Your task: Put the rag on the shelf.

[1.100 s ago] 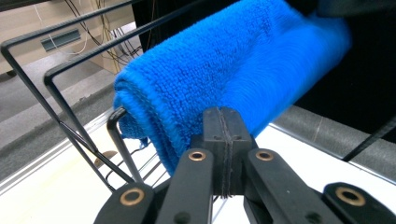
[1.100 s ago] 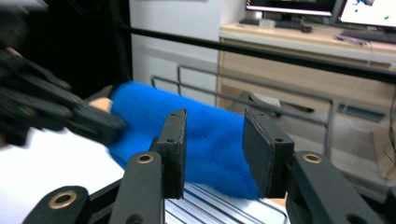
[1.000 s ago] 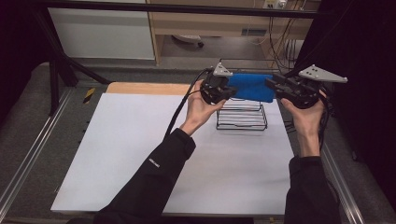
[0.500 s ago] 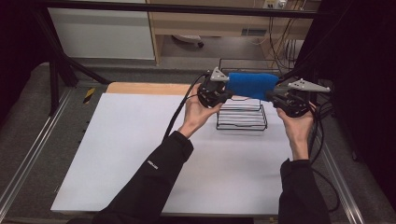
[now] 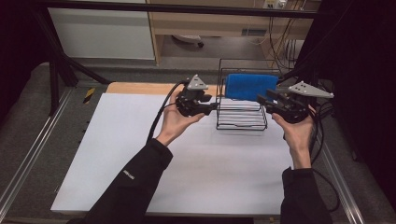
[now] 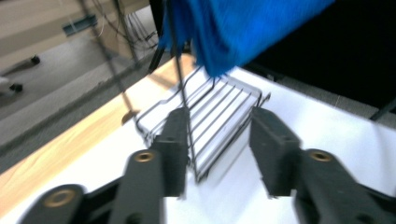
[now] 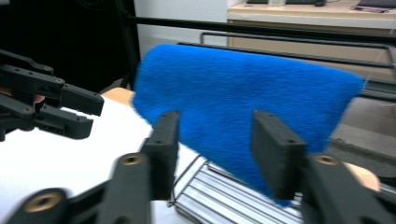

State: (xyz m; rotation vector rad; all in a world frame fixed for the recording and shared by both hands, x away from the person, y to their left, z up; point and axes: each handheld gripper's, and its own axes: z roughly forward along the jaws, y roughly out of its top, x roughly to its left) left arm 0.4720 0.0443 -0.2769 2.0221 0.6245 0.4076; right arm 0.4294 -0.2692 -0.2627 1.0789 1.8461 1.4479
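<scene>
A blue cloth hangs over a rail of a black wire rack at the far right of the white table. My left gripper is open just left of the rack, level with its base. In the left gripper view an upright wire of the rack stands between the jaws of the left gripper, with the cloth above. My right gripper is open at the rack's right side. The right gripper faces the cloth without touching it.
A wooden strip runs along the table's far edge. Metal rails flank the table, and a small yellow-and-black object lies off its left corner. Cables trail at the right. The near and left tabletop is bare white.
Both grippers have drawn back from the ends of the cloth, the left one leftward and lower, the right one lower and toward me. Cloth and rack stay put.
</scene>
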